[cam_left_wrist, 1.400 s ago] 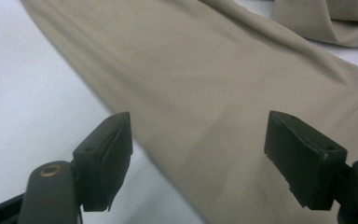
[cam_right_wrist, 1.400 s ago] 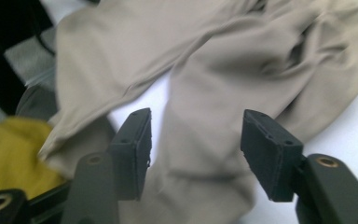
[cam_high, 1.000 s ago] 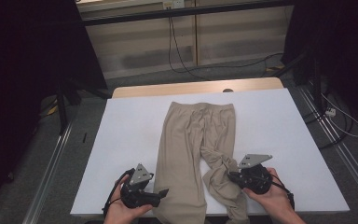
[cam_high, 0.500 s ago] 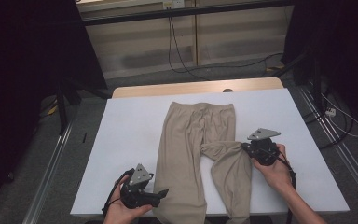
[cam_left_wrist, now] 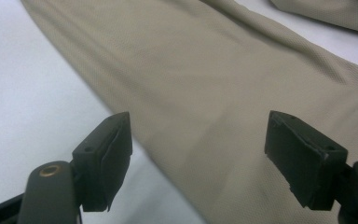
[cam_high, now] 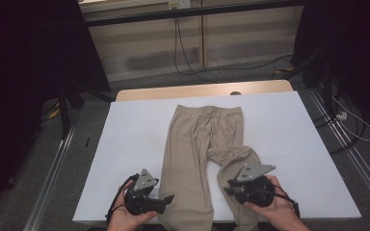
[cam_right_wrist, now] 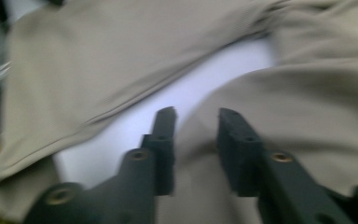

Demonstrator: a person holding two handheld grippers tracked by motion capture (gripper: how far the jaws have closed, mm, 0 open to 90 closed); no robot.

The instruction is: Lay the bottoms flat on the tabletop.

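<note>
Beige trousers (cam_high: 192,144) lie flat on the white table (cam_high: 289,125), waistband at the far side, legs running toward the front edge. The right leg is creased near the crotch and bends outward. At the front left, my left gripper (cam_high: 169,198) is held beside the left leg. Its jaws stand wide open in the left gripper view (cam_left_wrist: 200,140), with the trouser leg (cam_left_wrist: 205,70) spread under and beyond them. My right gripper (cam_high: 228,187) rests at the right leg. In the blurred right gripper view it (cam_right_wrist: 196,114) is open by a narrow gap over the leg's inner edge (cam_right_wrist: 307,102).
A wooden strip (cam_high: 202,90) runs along the table's far edge. Cables (cam_high: 192,57) trail on the floor behind. Metal rails flank the table at left (cam_high: 53,163) and right (cam_high: 361,159). White table surface lies on both sides of the trousers.
The right gripper first went away from the front edge, dragging the crumpled right leg, then came back to the front. That leg now lies straighter. The left gripper has stayed put.
</note>
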